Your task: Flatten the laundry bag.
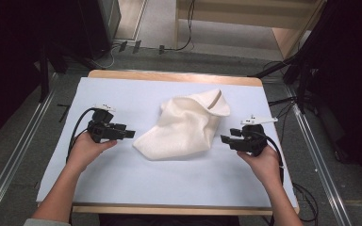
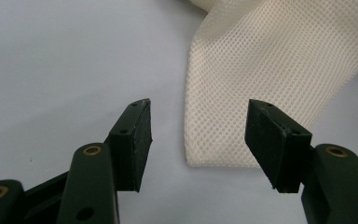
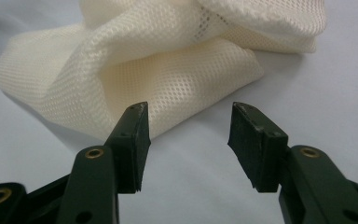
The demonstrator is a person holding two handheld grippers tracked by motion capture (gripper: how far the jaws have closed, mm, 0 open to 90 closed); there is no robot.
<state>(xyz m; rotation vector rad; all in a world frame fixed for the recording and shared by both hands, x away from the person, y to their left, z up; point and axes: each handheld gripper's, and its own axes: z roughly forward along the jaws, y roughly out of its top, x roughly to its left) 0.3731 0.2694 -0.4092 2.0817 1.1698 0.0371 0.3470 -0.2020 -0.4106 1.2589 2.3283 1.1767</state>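
Lying crumpled near the middle of the table, a cream mesh cloth, one corner folded up at the far right, lower corner pointing toward the left gripper. Held the left gripper just beside that corner, jaws wide apart, nothing between the pads; in the left gripper view the cloth's straight edge lay just ahead of the gap, not touched. Held the right gripper just beside the cloth's right side, jaws partly open and holding nothing; cloth ahead of the left pad in the right gripper view, apart from it. Nothing else on the tabletop, so nothing blocked either gripper. Open surface on all sides of the cloth, most toward the near edge; wooden rim showed at the far and near edges. Surface pale blue-white, smooth. Beyond the table: grey floor, metal rails at both sides, cables, a wooden shelf at the far right, dark stands.
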